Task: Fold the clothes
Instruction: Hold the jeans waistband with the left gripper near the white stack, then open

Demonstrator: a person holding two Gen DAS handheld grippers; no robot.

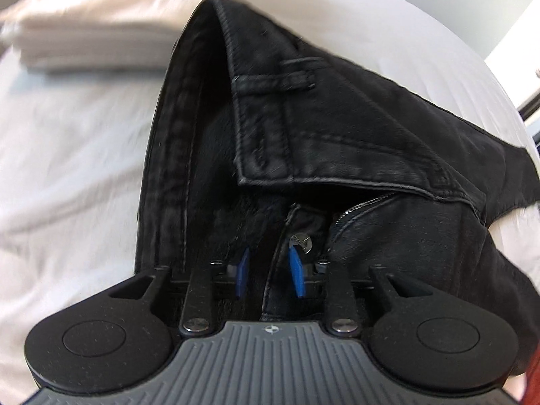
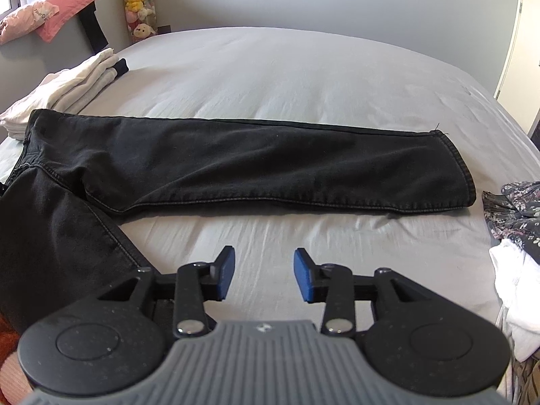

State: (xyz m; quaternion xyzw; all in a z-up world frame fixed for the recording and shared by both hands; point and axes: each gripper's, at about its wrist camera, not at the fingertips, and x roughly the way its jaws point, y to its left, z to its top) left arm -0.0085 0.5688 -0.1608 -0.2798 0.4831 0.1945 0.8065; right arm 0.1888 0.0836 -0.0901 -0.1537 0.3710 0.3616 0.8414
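Blue fingers (image 1: 298, 275) of the left gripper (image 1: 270, 273) pinch the black jeans (image 1: 337, 128) at the waistband (to lift them); right gripper (image 2: 264, 275) gapes wide, holding nothing, over the bed (image 2: 303, 77).

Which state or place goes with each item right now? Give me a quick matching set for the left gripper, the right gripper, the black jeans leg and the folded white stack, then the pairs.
Column one:
1. left gripper
2. right gripper
3. black jeans leg
4. folded white stack

Column two:
A. lying flat across the bed sheet, hem to the right
B. jaws apart over bare sheet, holding nothing
C. on the bed beyond the jeans' waist end
D. jaws closed on the jeans' waistband by the button

Pairs: 1-D, 2-B, 3-A, 4-C
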